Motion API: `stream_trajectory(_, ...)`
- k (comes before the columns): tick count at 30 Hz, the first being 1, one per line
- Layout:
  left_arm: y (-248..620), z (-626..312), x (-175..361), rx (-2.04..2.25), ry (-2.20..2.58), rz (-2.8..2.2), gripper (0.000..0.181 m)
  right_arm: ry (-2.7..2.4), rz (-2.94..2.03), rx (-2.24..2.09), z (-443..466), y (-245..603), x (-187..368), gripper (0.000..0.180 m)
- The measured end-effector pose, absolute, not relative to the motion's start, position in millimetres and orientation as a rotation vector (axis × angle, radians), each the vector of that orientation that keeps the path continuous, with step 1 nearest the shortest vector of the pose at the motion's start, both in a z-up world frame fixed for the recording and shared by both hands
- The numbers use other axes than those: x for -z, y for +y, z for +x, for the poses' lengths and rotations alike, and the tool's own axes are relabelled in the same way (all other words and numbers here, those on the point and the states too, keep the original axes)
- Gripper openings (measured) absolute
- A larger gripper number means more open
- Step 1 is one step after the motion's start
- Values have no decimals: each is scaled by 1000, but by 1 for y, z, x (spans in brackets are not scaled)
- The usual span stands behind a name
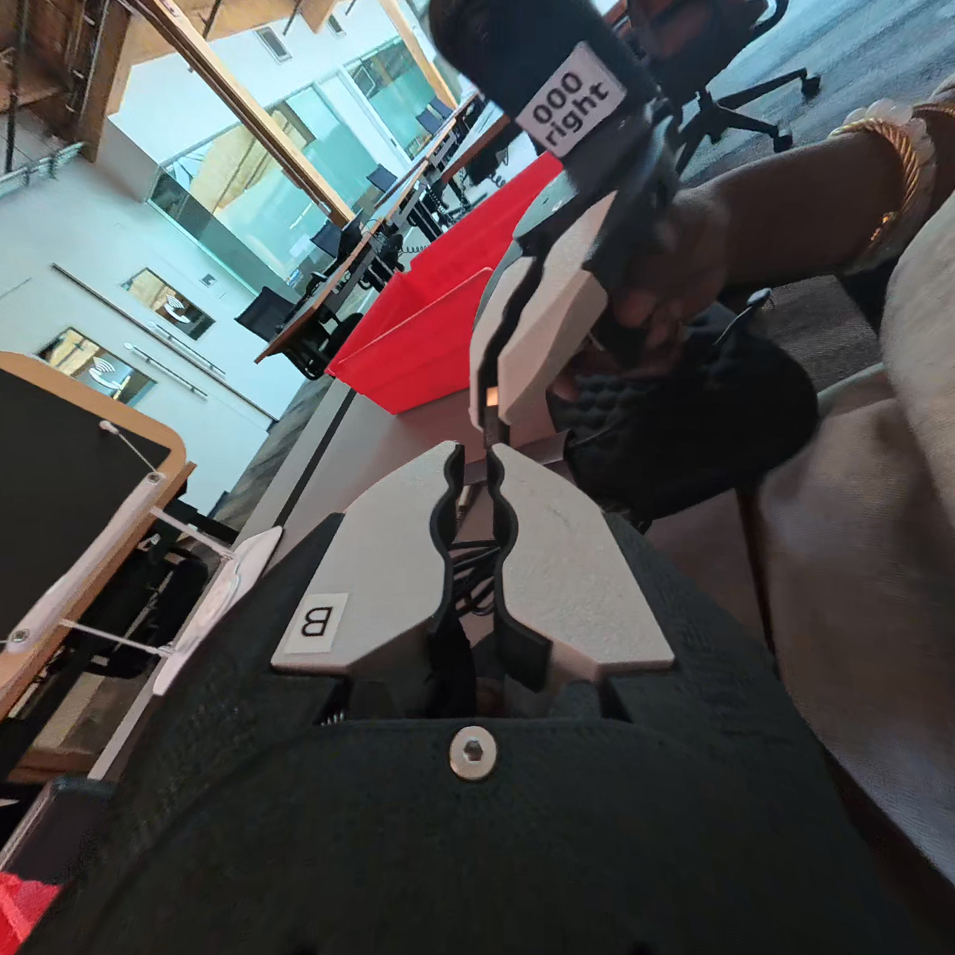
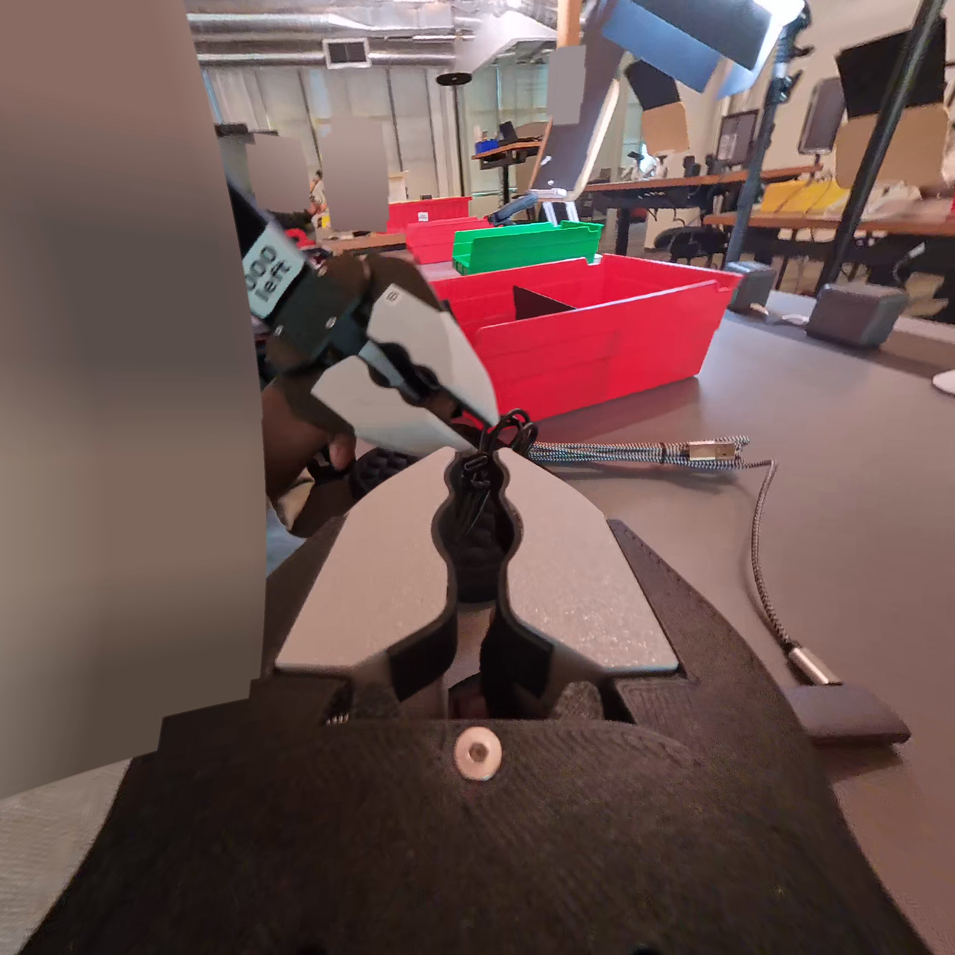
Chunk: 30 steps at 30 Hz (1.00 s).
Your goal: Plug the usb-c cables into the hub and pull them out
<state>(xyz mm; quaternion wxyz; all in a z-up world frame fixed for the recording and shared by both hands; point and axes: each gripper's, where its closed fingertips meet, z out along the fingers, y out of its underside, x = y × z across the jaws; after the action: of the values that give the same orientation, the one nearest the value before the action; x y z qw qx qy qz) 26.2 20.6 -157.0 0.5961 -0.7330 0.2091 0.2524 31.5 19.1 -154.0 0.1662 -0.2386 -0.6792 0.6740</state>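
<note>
Closest to the lens in the right wrist view is the right claw. Its fingers are drawn almost together and pinch the small plug of a thin black cable at the very tips. The left claw comes in from 10 o'clock and meets it nearly tip to tip. Only a narrow slit shows between its fingers, and it appears to grip the same cable where the cable is gathered in small loops, just behind the plug. The left wrist view agrees: black strands run through the slit, and the right claw hangs at 12 o'clock, clamped on the plug.

The hub, a flat dark block, lies on the desk at 4 o'clock from the right claw and well apart from both claws. A grey braided lead curves away from it toward 12 o'clock. A second cable, the striped braided cable, lies folded on the desk at 3 o'clock, with its metal connector lying free. A red bin stands behind at 1 o'clock.

I judge the task to be at an early point. Apart from the hub's braided lead, no cable can be seen seated in the hub, though its ports are too small to make out. The black cable looks to be still bundled, so it likely has to be freed or re-gripped. Its plug must then be carried over to the hub, pushed in and pulled out. The striped cable lies untouched and awaits the same.
</note>
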Motion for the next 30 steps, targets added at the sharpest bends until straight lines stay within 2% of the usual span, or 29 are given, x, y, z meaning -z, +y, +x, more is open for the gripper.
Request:
stream_trajectory(4,26,29,159,-518,447,-1683,11,-1880,-836,-2096,27,27,149,9)
stream_trajectory(8,29,36,161,-321,369,-1703,33,-1858,-850,-2213,30,28,143,9)
stream_trajectory(10,30,39,158,-278,361,-1683,37,-1884,-822,-2191,32,24,146,9)
stream_trajectory(17,29,46,154,-167,342,-1654,19,-1911,-695,-2217,43,16,143,9)
stream_trajectory(30,29,46,158,-137,338,-1671,15,-1902,-683,-2233,44,15,143,9)
